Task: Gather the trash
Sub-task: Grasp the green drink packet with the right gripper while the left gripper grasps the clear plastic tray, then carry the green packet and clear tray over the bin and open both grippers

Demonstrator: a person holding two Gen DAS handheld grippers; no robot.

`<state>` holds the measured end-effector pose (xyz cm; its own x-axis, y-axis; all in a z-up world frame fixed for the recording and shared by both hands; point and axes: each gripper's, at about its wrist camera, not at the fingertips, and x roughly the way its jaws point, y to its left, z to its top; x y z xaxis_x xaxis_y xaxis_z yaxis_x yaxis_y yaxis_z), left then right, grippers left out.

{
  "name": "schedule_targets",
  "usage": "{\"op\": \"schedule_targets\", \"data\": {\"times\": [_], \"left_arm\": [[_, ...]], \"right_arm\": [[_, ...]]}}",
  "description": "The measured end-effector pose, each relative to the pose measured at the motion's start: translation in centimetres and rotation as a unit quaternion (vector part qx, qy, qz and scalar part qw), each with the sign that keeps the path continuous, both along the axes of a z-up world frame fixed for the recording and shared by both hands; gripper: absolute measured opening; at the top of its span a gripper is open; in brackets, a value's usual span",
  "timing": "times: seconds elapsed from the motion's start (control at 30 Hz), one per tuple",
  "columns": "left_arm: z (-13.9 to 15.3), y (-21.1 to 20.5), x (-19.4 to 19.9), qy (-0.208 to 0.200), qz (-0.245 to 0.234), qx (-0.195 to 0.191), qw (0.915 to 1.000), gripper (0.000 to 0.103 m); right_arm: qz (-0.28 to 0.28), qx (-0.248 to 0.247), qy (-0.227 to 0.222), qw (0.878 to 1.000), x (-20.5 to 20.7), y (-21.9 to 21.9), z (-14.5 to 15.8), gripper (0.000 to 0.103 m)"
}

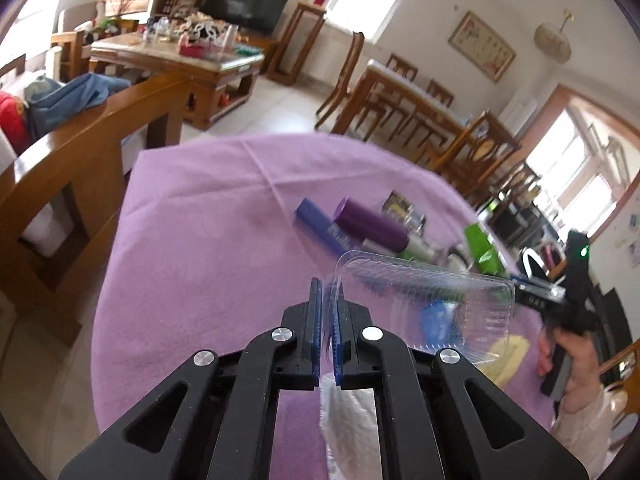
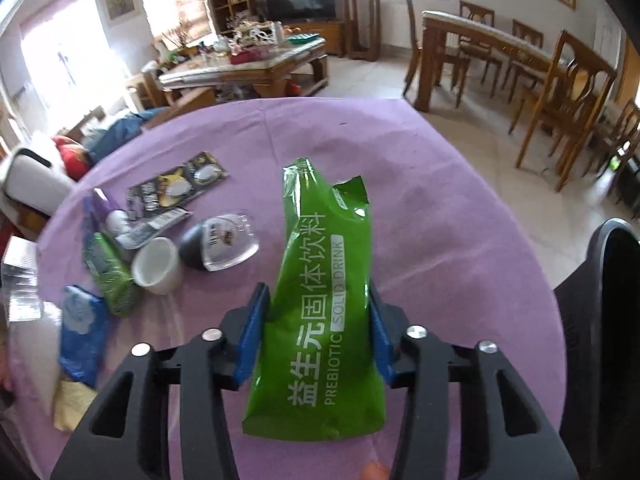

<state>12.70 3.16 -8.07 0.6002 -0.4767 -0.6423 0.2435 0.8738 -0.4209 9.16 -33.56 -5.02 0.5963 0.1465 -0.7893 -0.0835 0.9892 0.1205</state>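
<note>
In the left wrist view the left gripper [image 1: 327, 320] fills the bottom centre, its jaws drawn narrow and pinching the edge of a clear plastic clamshell tray [image 1: 432, 304], which juts out to the right of the frame above the purple tablecloth [image 1: 192, 240] covering the table; a white crinkled wrapper [image 1: 348, 428] hangs below, between the arms of the gripper. Beyond the tray, toward the centre right, lie a blue box [image 1: 320, 224] and a purple cylinder [image 1: 372, 224] touching side by side. In the right wrist view the right gripper [image 2: 316, 336] sits at the bottom centre, its jaws set fairly wide and pressed against both sides of a green drink-powder pouch [image 2: 324, 304] printed "PREBIOTIC SOLID DRINK", held upright with its torn top pointing to the upper middle of the frame. At the left of that frame the table carries a white cup [image 2: 156, 266] on its side, a smaller green sachet [image 2: 110, 276], a blue packet [image 2: 82, 332], a clear blister pack [image 2: 226, 246] with a dark egg-shaped insert, and a black printed card [image 2: 178, 188].
</note>
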Motion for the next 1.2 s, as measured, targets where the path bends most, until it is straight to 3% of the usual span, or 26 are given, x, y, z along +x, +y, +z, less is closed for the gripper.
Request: {"op": "schedule_targets", "data": {"times": [0.17, 0.4, 0.6, 0.83, 1.2], "left_arm": [[2.2, -0.4, -1.2, -0.031, -0.003, -0.021, 0.9993, 0.005], [5.8, -3.6, -2.6, -0.075, -0.026, -0.01, 0.9968, 0.005], [8.6, -9.1, -4.7, -0.118, -0.06, 0.021, 0.9909, 0.005], [10.7, -16.6, -6.6, -0.147, -0.109, 0.025, 0.9828, 0.005], [11.7, -28.6, -8.2, -0.171, -0.185, 0.025, 0.9674, 0.005]], "right_arm": [[0.003, 0.04, -0.052, 0.998, -2.5, -1.3, 2.1, 0.035], [0.005, 0.09, -0.137, 0.987, -6.9, -3.0, 7.0, 0.035], [-0.015, 0.118, -0.191, 0.974, -10.1, -6.4, 10.1, 0.035], [-0.066, 0.131, -0.235, 0.961, -13.0, -11.9, 11.9, 0.035], [-0.184, 0.155, -0.286, 0.928, -17.4, -21.0, 12.1, 0.035]]}}
